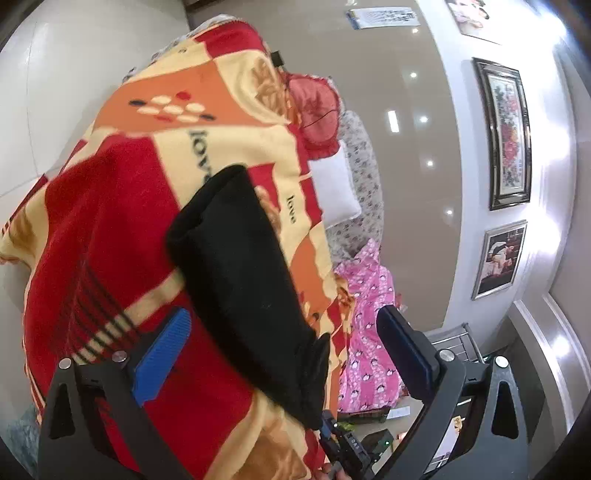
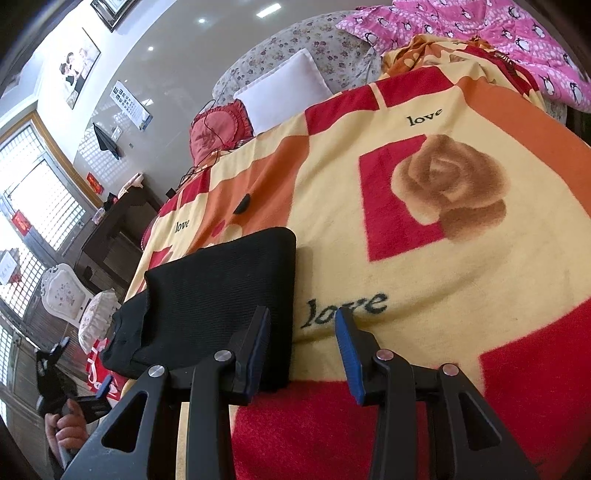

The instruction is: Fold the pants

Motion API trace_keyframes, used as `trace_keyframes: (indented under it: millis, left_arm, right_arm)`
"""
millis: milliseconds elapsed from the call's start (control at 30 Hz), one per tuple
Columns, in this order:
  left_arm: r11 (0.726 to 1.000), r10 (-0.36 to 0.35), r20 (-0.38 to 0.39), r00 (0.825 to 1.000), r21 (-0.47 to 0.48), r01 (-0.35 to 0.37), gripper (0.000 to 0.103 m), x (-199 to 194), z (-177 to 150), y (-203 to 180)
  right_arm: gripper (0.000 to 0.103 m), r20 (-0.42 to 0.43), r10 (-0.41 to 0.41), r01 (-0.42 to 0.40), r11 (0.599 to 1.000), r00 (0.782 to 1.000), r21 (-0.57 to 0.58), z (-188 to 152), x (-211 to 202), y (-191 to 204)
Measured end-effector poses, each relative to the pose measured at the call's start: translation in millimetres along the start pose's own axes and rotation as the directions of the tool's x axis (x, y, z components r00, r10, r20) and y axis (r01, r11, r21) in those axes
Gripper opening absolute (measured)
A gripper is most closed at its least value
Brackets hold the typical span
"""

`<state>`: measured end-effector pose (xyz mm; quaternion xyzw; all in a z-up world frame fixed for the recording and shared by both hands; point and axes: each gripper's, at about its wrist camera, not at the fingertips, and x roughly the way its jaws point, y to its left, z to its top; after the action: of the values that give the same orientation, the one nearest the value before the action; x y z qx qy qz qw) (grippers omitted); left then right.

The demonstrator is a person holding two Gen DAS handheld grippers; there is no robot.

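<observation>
The black pants point(image 1: 243, 280) lie folded into a thick rectangle on a red, orange and yellow blanket point(image 1: 122, 206) on the bed. My left gripper point(image 1: 284, 347) is open, held above the folded pants, with a blue-padded finger on each side and nothing between them. In the right wrist view the folded pants point(image 2: 218, 291) lie on the blanket point(image 2: 461, 295). My right gripper point(image 2: 301, 343) is open and empty at the pants' right edge; its left finger overlaps the fabric, its right finger is over bare blanket.
A red round cushion point(image 2: 218, 129), a white pillow point(image 2: 284, 88) and a flowered headboard point(image 2: 325, 40) are at the bed's head. A pink penguin quilt point(image 2: 498, 33) lies beyond the blanket. A dark desk point(image 2: 114, 225) and white chair point(image 2: 62, 291) stand left of the bed.
</observation>
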<state>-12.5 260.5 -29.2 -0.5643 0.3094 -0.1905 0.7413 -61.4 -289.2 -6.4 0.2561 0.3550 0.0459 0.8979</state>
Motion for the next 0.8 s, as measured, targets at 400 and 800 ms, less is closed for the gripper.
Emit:
trace_keyframes:
  millis: [400, 800]
  left_arm:
    - [1.000, -0.026, -0.013, 1.000, -0.011, 0.025, 0.100, 23, 11, 10]
    - [0.998, -0.015, 0.054, 0.998, -0.055, 0.018, 0.100, 20, 20, 16]
  right_arm:
    - [0.039, 0.001, -0.005, 0.005, 1.000, 1.000, 0.001, 0, 1, -1]
    - [0.039, 0.004, -0.004, 0.004, 1.000, 1.000, -0.002, 0, 1, 1]
